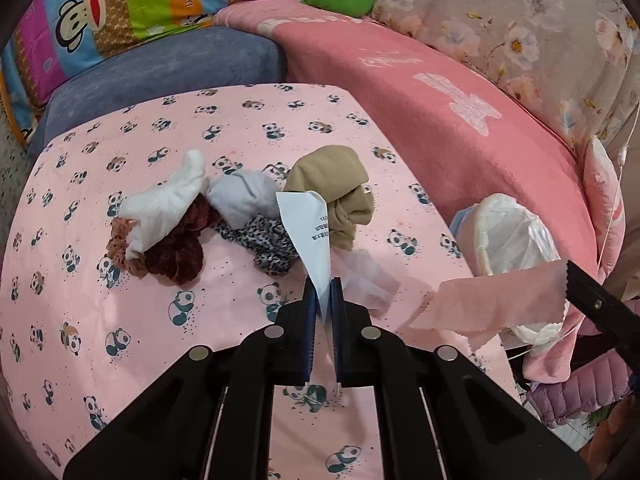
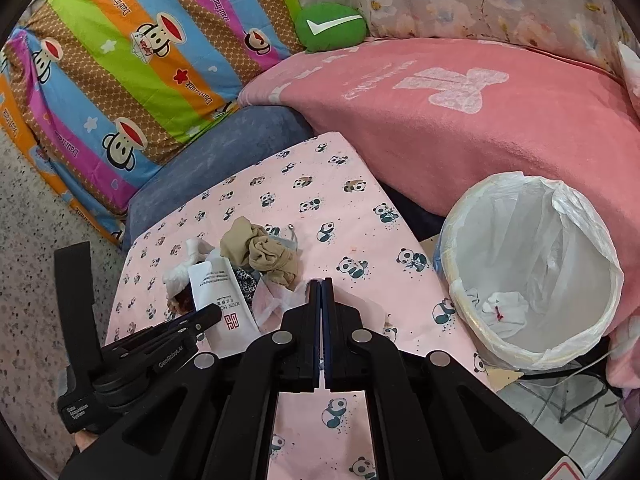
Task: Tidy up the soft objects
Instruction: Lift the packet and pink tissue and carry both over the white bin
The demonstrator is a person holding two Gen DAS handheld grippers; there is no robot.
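My left gripper (image 1: 325,292) is shut on the lower end of a flat white printed packet (image 1: 304,232), which stands up between its pads above the panda sheet (image 1: 120,312). Behind it lies a pile: a white sock (image 1: 168,208), a maroon scrunchie (image 1: 176,256), a grey cloth (image 1: 240,196), a leopard-print piece (image 1: 268,240) and tan stockings (image 1: 336,192). The right wrist view shows my left gripper (image 2: 212,316) at the left with the packet (image 2: 224,300). My right gripper (image 2: 321,282) is shut. Seen from the left wrist, a pink cloth (image 1: 500,304) hangs from my right gripper (image 1: 570,270).
A bin with a white liner (image 2: 532,264) stands right of the sheet, with crumpled white paper inside. A thin pink plastic bag (image 1: 368,280) lies by the pile. A pink blanket (image 2: 460,128), a blue cushion (image 1: 168,68), striped bedding and a green pillow (image 2: 332,26) lie behind.
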